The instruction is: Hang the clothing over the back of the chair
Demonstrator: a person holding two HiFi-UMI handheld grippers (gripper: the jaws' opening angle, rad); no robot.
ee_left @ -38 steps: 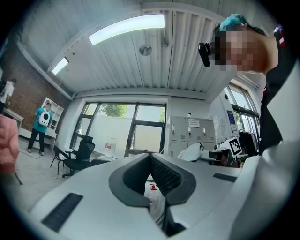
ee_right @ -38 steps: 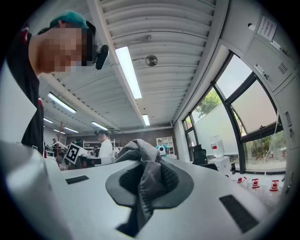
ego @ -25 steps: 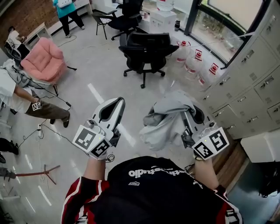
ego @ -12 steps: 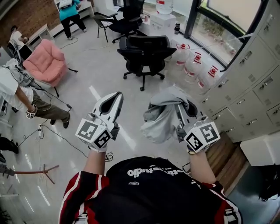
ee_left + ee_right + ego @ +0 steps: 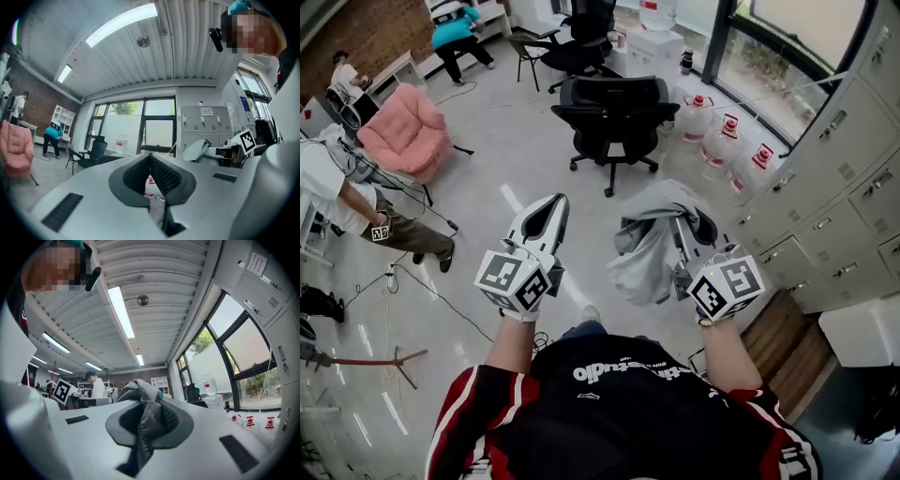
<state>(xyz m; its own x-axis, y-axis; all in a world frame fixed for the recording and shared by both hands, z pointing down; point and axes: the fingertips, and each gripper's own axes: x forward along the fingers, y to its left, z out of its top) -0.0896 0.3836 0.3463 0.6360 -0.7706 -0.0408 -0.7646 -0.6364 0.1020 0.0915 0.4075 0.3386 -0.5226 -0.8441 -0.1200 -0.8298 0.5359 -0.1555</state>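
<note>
While the right gripper (image 5: pixel 686 225) pinched the grey clothing (image 5: pixel 645 258) in its jaws, the cloth bunched over them and drooping beside it, the left gripper (image 5: pixel 548 208) had its jaws pressed together on nothing. The black chair (image 5: pixel 614 101) stood well ahead, apart from both.

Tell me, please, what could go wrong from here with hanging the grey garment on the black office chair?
1. The grey garment hangs bunched from the right claw alone, so it may land on the back of the black office chair as a lump and slide off.
2. The left claw is shut and empty, so nothing is ready to spread the fabric.
3. That chair stands on casters and might roll if pushed.
</note>
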